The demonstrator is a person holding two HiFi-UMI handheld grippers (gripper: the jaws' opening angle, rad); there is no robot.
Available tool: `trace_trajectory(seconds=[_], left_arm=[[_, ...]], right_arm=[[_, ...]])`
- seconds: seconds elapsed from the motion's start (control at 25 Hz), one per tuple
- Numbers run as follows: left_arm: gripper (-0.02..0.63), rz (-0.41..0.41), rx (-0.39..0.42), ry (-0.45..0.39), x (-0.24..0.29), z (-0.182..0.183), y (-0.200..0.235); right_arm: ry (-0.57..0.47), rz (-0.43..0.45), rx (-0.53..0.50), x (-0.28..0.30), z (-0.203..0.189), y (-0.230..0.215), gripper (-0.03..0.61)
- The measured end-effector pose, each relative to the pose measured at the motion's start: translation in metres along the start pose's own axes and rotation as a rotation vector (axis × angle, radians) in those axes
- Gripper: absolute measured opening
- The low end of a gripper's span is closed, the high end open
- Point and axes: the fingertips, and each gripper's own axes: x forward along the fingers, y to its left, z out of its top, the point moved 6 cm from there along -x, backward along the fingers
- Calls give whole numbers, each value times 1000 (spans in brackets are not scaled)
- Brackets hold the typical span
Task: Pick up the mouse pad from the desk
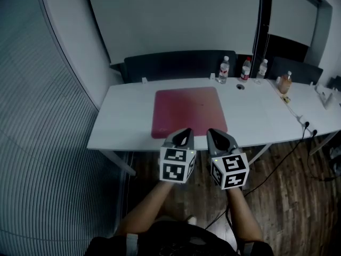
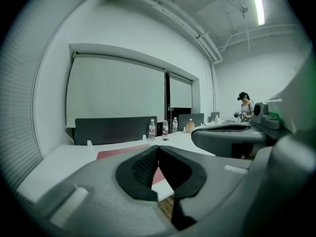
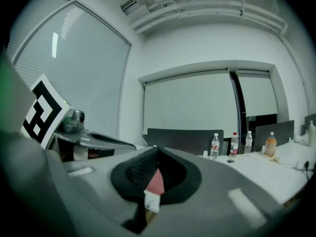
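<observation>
A dark red mouse pad (image 1: 188, 111) lies flat on the white desk (image 1: 128, 116), reaching to the desk's near edge. My left gripper (image 1: 183, 134) hovers just above that near edge, its jaws shut with nothing between them. Beside it, my right gripper (image 1: 213, 135) is likewise shut and empty, at the pad's near right corner. In the left gripper view the mouse pad (image 2: 121, 152) shows beyond the closed tips (image 2: 158, 148). A sliver of the mouse pad (image 3: 156, 182) appears below the closed tips (image 3: 157, 150) in the right gripper view.
Three water bottles (image 1: 224, 70) and an orange-drink bottle (image 1: 285, 82) stand along the desk's far edge before dark partition panels (image 1: 178, 64). Cables (image 1: 306, 125) hang off the right desk edge. A person (image 2: 245, 104) stands far right. Wooden floor lies below me.
</observation>
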Motion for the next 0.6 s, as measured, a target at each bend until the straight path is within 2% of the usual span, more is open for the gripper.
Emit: trace_trajectory(seconds=[0.32,0.6], left_arm=[[6,1,-14,0,24,3,13],[6,-28,-19,-4,68,8,27]], right_arm=[[19,5,-4,21,-2,-12,2],[36,-19,-17,55,-5,-36,2]])
